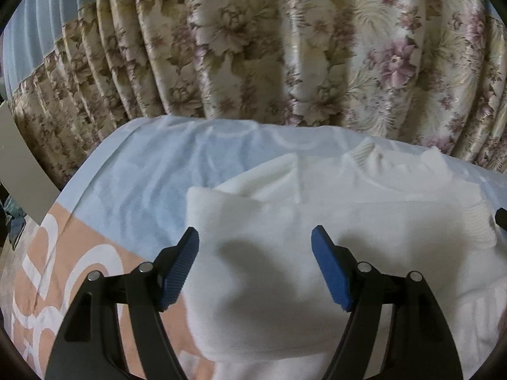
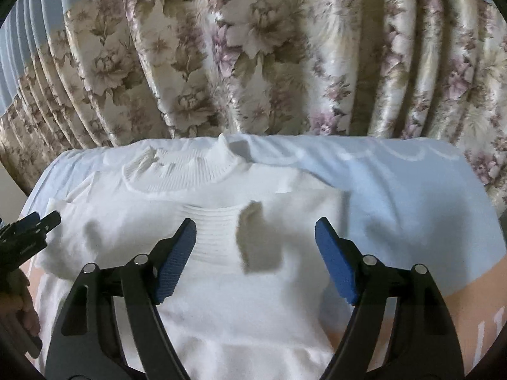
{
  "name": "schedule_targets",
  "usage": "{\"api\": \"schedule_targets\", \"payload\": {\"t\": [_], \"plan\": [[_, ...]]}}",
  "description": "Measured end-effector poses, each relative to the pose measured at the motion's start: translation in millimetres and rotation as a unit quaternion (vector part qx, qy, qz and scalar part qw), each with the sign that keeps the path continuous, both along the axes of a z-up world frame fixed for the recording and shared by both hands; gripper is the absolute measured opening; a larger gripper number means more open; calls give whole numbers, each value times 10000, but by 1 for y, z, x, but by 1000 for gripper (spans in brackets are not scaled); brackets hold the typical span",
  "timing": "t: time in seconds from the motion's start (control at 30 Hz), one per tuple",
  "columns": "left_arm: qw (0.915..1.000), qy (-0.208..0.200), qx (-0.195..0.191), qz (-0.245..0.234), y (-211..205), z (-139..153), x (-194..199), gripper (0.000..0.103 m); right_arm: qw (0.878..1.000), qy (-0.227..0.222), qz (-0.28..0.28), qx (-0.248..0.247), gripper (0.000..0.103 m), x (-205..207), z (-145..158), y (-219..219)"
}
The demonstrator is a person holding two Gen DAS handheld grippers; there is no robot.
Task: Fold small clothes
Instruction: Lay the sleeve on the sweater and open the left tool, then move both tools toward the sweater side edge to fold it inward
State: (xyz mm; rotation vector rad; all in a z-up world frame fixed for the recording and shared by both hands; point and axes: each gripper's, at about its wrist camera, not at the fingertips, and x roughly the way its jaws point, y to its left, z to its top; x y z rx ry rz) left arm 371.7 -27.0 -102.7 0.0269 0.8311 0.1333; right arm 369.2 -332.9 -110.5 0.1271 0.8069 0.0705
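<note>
Open air above the white sweater, bare blue sheet free on both sides, flowered curtain closing off the far edge, pale board standing at far left

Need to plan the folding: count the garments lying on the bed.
1. A white knit sweater lies flat on the blue and peach sheet, collar toward the floral curtain, sleeves folded across its body. Anything beneath it would be hidden.

A bed covered by a sheet, pale blue at the far end and peach with white curved shapes nearer the camera. Lying directly on it, a white knitted sweater with a ribbed collar, its sleeves folded across the body.
</note>
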Motion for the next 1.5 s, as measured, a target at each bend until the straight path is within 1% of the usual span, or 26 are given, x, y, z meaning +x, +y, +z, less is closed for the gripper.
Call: {"api": "schedule_targets", "payload": {"t": [0.07, 0.1, 0.17, 0.2, 0.23, 0.27, 0.3, 0.33, 0.4, 0.47, 0.53, 0.6, 0.67, 0.8, 0.87, 0.97, 1.03, 1.1, 1.17, 1.2, 1.23, 1.3, 1.37, 1.43, 1.47, 1.5], "plan": [[10000, 37, -9, 17, 6, -4, 2, 74, 9999, 89, 5, 65, 74, 7, -6, 2], [10000, 45, 0, 6, 7, -6, 2, 74, 9999, 130, 22, 63, 72, 10, -8, 4], [10000, 48, 41, 0, 8, -9, 3, 74, 9997, 223, 65, 46, 63, 15, -14, 7], [10000, 66, 28, -3, 10, -11, 4, 74, 9995, 282, 117, 77, 53, 16, -17, 9], [10000, 91, 2, 6, 11, -12, 5, 74, 9993, 327, 150, 79, 38, 17, -19, 11], [10000, 98, -4, 17, 11, -13, 6, 74, 9991, 379, 195, 72, 29, 18, -22, 12], [9999, 100, -14, 34, 12, -14, 6, 74, 9987, 446, 247, 64, 16, 20, -25, 14], [9999, 108, -35, 33, 12, -15, 6, 74, 9985, 465, 264, 73, 10, 20, -26, 15], [9999, 97, -9, 29, 12, -15, 7, 74, 9985, 439, 300, 117, 7, 18, -26, 13], [10000, 96, 15, 14, 13, -15, 8, 74, 9990, 369, 247, 90, 6, 16, -22, 9], [9999, 95, 49, 26, 13, -14, 9, 74, 9997, 205, 65, -63, 6, 13, -13, 2], [9999, 95, 61, 13, 12, -13, 11, 74, 9996, 139, -98, -206, 6, 11, -9, -7], [9999, 97, 117, -18, 10, -13, 12, 74, 9990, 165, -303, -272, 6, 8, -8, -22], [9995, 201, 234, -86, 1, -19, 19, 76, 9975, 313, -516, -356, 6, -2, -14, -44], [9991, 218, 339, -102, -4, -22, 21, 79, 9969, 348, -601, -368, 6, -7, -17, -53], [9983, 235, 532, -93, -6, -28, 22, 86, 9964, 468, -592, -382, 6, -9, -27, -55], [9981, 216, 568, -100, -3, -30, 22, 92, 9960, 541, -554, -438, 7, -9, -34, -52], [9977, 221, 629, -127, 1, -28, 22, 93, 9958, 560, -557, -453, 8, -11, -35, -51], [9981, 210, 524, -237, 5, -23, 18, 93, 9963, 500, -573, -402, 14, -13, -32, -52], [9983, 204, 471, -286, 7, -19, 14, 93, 9967, 463, -597, -294, 30, -16, -28, -53], [9984, 160, 438, -327, 10, -13, 7, 92, 9971, 417, -602, -216, 42, -21, -24, -54], [9985, 25, 436, -342, 15, -2, -12, 92, 9981, 227, -552, -125, 45, -37, -11, -54], [9987, -61, 356, -359, 22, 8, -34, 92, 9989, 33, -457, -48, 48, -61, 2, -53], [9987, -226, 327, -308, 30, 20, -67, 92, 9991, -153, -397, 15, 49, -94, 14, -51], [9988, -262, 307, -292, 32, 23, -79, 92, 9992, -194, -354, 40, 49, -103, 17, -49], [9988, -315, 273, -243, 37, 27, -98, 92, 9992, -265, -312, 33, 50, -123, 22, -47]]}}
